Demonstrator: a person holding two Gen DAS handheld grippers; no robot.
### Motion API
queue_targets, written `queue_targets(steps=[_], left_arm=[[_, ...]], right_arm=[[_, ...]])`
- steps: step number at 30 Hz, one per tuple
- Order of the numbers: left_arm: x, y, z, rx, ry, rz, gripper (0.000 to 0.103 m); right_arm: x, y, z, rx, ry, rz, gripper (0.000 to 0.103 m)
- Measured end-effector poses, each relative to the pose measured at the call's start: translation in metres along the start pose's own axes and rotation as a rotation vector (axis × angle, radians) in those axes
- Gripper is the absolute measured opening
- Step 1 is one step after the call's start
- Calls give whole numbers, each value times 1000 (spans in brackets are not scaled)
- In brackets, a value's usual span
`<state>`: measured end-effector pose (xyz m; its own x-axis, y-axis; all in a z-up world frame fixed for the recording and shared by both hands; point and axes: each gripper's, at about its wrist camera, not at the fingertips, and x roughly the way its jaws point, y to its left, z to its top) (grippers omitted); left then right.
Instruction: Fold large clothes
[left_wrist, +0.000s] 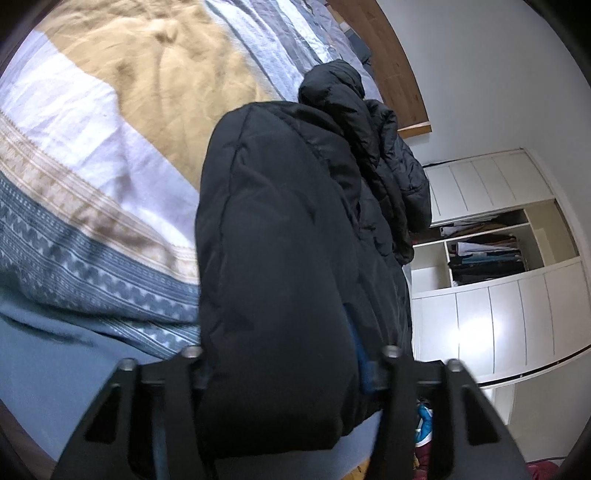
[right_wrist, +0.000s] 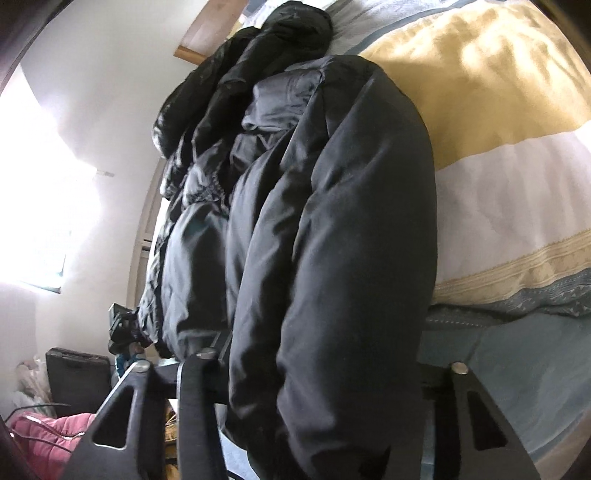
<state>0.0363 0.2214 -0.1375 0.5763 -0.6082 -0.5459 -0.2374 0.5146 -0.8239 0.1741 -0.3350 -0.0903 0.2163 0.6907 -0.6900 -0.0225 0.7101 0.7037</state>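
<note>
A large black puffer jacket (left_wrist: 288, 236) lies lengthwise on the bed, its hood at the far end. My left gripper (left_wrist: 291, 373) is shut on the jacket's near hem, and the thick fabric bulges between the fingers and hides the tips. In the right wrist view the same jacket (right_wrist: 332, 229) fills the middle. My right gripper (right_wrist: 325, 380) is shut on the hem on the other side. The other gripper (right_wrist: 123, 328) shows small at the left, at the jacket's edge.
The bed has a striped cover (left_wrist: 85, 155) in tan, white and blue, over a blue sheet (right_wrist: 517, 354). A wooden headboard (left_wrist: 391, 66) stands at the far end. A white wardrobe (left_wrist: 491, 258) with open shelves stands by the bed. A black case (right_wrist: 77, 373) and pink fabric (right_wrist: 48, 443) lie on the floor.
</note>
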Motion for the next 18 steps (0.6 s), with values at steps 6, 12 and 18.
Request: queue_targets(steps=[6,12,18], left_arm=[[5,-29,-4,68,8,21,16],[-7,-72,11,120,-46,-4,11],[-27,-120,44,145,-119,-80,10]], right_arm=[[3,14,0,-50,-13,39,27],[-12,40,10,-122,-83,106,20],[-41,72,39,-178,-197,202,19]])
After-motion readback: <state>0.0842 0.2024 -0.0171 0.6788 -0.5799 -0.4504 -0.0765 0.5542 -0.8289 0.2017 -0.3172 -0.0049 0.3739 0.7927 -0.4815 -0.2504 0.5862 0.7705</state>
